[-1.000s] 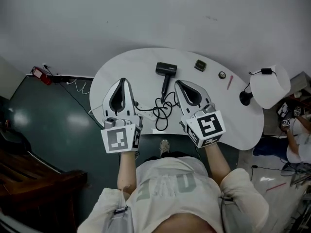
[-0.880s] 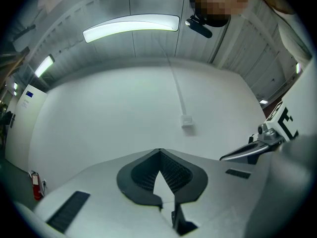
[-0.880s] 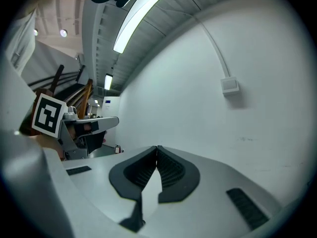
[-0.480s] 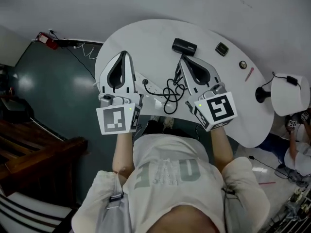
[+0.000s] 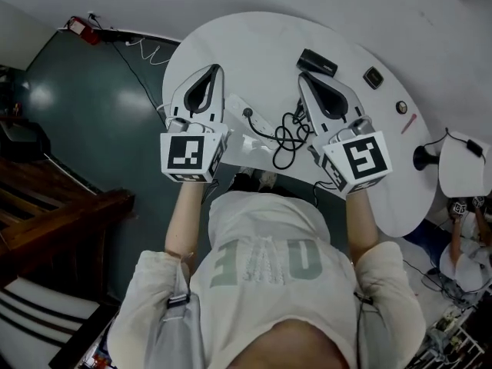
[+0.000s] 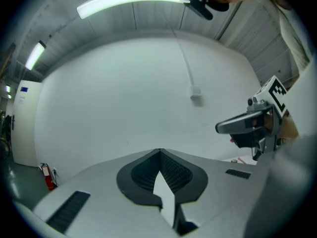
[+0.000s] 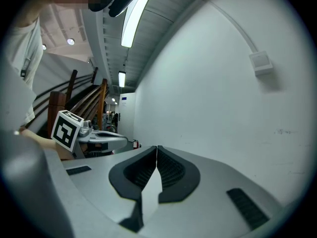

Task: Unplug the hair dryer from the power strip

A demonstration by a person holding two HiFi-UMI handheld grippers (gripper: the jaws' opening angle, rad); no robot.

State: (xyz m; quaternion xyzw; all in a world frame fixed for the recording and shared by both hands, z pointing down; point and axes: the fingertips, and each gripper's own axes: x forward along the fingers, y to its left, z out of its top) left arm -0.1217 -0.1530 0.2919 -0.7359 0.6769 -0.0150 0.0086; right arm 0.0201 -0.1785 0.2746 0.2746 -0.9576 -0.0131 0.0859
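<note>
A black hair dryer [image 5: 317, 61] lies on the white round table [image 5: 254, 48], its handle partly hidden under my right gripper. Its black cable [image 5: 286, 138] lies in a tangle and runs to a black plug [image 5: 247, 114] seated in the white power strip [image 5: 234, 106]. My left gripper [image 5: 216, 68] hovers shut and empty just left of the strip. My right gripper [image 5: 301, 76] is shut and empty above the cable, beside the dryer. In each gripper view the jaws [image 6: 159, 151] [image 7: 157, 148] meet with nothing between them, facing the white wall.
A small dark square item [image 5: 373, 77], a round knob [image 5: 400, 107] and a pink pen [image 5: 407, 123] lie at the table's right. A white lamp [image 5: 465, 164] stands at the far right. A red extinguisher [image 5: 77, 28] and cords lie on the dark floor at left.
Both grippers have moved forward over the table, the left coming alongside the power strip. Both stay shut and empty, and the dryer and cable have not moved.
</note>
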